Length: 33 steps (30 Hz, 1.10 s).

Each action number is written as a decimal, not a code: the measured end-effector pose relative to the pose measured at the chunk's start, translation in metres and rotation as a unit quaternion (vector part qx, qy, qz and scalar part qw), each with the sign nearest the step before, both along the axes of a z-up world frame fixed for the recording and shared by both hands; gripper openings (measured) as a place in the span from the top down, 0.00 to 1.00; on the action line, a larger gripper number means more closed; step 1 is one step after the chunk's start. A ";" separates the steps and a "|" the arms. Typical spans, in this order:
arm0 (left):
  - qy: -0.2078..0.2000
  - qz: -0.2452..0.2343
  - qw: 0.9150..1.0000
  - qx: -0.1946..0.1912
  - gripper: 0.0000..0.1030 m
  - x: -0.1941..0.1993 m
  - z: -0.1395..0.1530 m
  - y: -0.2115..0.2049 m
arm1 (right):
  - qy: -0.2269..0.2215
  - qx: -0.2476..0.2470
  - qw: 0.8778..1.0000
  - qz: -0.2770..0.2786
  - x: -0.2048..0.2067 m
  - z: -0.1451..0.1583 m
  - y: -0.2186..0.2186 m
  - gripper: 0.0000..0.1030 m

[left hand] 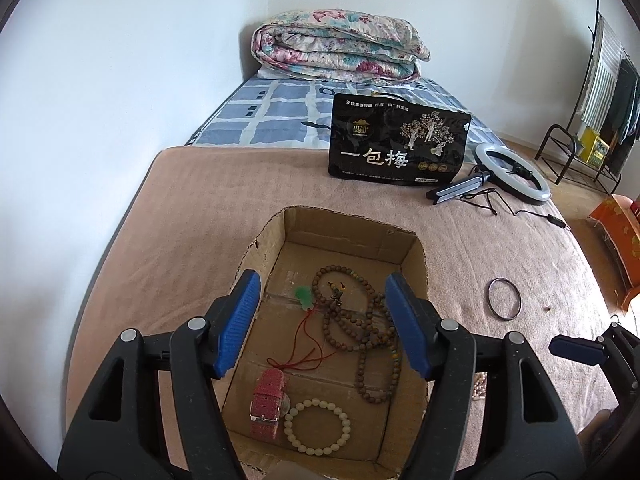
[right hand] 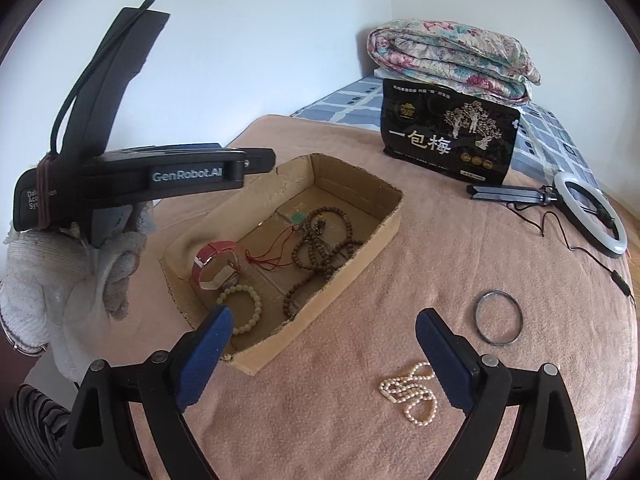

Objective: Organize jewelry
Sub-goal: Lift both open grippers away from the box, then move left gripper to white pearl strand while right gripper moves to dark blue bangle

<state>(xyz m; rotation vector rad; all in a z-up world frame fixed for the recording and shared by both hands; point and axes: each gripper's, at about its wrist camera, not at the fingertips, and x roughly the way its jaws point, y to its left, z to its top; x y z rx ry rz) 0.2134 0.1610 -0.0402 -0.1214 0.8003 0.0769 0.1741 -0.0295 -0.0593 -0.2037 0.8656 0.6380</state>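
Both tongs stand wide open with nothing between their blue pads: the left gripper (left hand: 324, 316) hangs over the cardboard box (left hand: 416, 256), and the right gripper (right hand: 324, 356) hovers above the pink blanket (right hand: 320, 420) beside that box. Inside the box lie a red-strapped watch (left hand: 269, 404), a pale bead bracelet (left hand: 318, 426), a brown bead necklace (left hand: 360, 320) and a green pendant on red cord (left hand: 304, 298). Outside it, on the blanket, a pearl necklace (right hand: 412, 398) rests just by the right gripper's right finger, with a dark metal bangle (right hand: 498, 317) near it.
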 end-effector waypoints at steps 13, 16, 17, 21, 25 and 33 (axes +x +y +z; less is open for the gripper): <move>-0.007 -0.056 0.998 -0.020 0.35 -0.018 0.017 -0.054 | 0.002 -0.008 0.996 -0.087 0.030 0.007 -0.101 0.08; 0.001 -0.080 0.996 -0.026 0.35 -0.022 0.015 -0.071 | 0.013 -0.004 0.995 -0.100 0.041 0.005 -0.122 0.08; 0.003 -0.088 0.996 -0.026 0.35 -0.023 0.013 -0.077 | 0.017 -0.004 0.995 -0.103 0.045 0.004 -0.127 0.08; 0.014 -0.120 0.992 -0.028 0.35 -0.029 0.008 -0.101 | 0.022 0.000 0.991 -0.130 0.056 0.000 -0.153 0.08; 0.029 -0.145 0.988 -0.037 0.35 -0.033 0.000 -0.120 | 0.028 0.010 0.988 -0.154 0.068 -0.002 -0.173 0.08; 0.068 -0.193 0.978 -0.036 0.39 -0.040 -0.028 -0.158 | 0.042 0.005 0.986 -0.159 0.090 -0.012 -0.183 0.08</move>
